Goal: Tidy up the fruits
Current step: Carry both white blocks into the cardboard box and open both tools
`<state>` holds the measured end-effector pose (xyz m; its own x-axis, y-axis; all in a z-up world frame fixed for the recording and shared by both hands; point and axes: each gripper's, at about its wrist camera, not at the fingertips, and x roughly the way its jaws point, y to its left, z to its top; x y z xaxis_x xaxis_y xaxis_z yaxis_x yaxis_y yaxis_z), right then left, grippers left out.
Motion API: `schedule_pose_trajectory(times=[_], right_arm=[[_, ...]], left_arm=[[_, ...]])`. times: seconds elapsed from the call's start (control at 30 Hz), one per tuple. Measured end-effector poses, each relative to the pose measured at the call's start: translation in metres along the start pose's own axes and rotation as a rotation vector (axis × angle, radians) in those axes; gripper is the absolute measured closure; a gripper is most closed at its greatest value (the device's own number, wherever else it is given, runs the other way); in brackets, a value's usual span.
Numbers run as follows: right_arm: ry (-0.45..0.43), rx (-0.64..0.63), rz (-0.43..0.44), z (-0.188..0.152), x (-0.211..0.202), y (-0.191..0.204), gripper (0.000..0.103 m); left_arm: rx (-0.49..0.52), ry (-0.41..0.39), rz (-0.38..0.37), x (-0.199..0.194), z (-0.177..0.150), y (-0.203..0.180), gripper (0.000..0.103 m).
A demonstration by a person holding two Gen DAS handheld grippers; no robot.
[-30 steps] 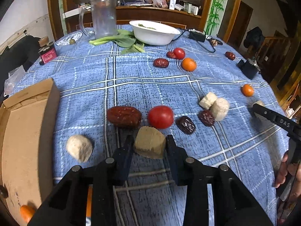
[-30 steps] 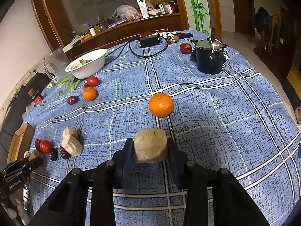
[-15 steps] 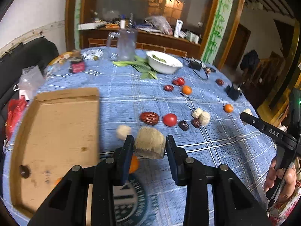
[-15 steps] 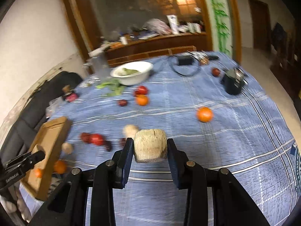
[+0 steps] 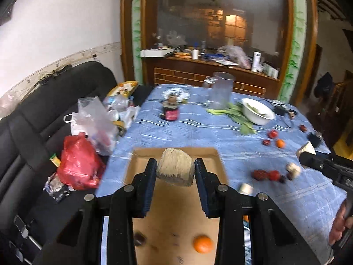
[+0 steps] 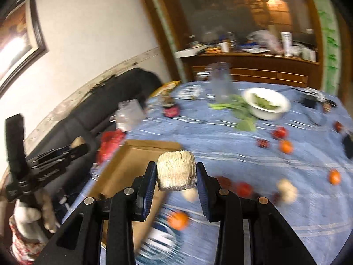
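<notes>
A pale, fibrous chunk of fruit [image 5: 175, 167] is pinched between the narrowed jaws of the left gripper [image 5: 175, 177], held in the air above the cardboard box [image 5: 176, 227] that lies open at the table's near-left edge. Inside that box a small orange [image 5: 203, 244] and a dark round fruit [image 5: 139, 238] rest on the brown floor. The right gripper [image 6: 176, 177] clamps a second pale chunk [image 6: 177, 171] the same way, its jaws drawn in against the piece, hovering just to the right of the box over the blue checked tablecloth [image 6: 253, 159]. Right of the box, a loose cluster of red dates and a tomato [image 5: 268, 175] lies on the cloth with pale chunks [image 5: 293, 169] beside it. Farther from the box, toward the far side of the table, stand a white bowl [image 5: 258, 114] with leafy greens [image 5: 233, 113] touching it, a clear pitcher [image 5: 220, 90] and a small dark jar [image 5: 171, 110]. Left of the box, beyond the table edge, a red plastic bag [image 5: 77, 165] sits on a black sofa [image 5: 44, 101].
</notes>
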<state>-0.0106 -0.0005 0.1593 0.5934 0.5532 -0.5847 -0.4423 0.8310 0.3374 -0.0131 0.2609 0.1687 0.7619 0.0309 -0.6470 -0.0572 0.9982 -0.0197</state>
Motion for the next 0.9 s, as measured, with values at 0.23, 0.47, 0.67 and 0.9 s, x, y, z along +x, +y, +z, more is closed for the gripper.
schedule_pose_trajectory(times=[0.23, 0.47, 0.67, 0.9], right_arm=[[0.143, -0.033, 0.036, 0.024, 0.109, 0.049, 0.064], [0.245, -0.079, -0.02, 0.005, 0.196, 0.054, 0.064], [0.296, -0.099, -0.06, -0.007, 0.227, 0.046, 0.064], [0.323, -0.097, -0.091, -0.009, 0.238, 0.038, 0.064]], left_arm=[[-0.094, 0.13, -0.006, 0.086, 0.01, 0.043, 0.069], [-0.166, 0.275, -0.03, 0.164, -0.012, 0.052, 0.069], [-0.173, 0.333, -0.024, 0.197, -0.022, 0.052, 0.069], [-0.114, 0.329, 0.027, 0.201, -0.023, 0.045, 0.069]])
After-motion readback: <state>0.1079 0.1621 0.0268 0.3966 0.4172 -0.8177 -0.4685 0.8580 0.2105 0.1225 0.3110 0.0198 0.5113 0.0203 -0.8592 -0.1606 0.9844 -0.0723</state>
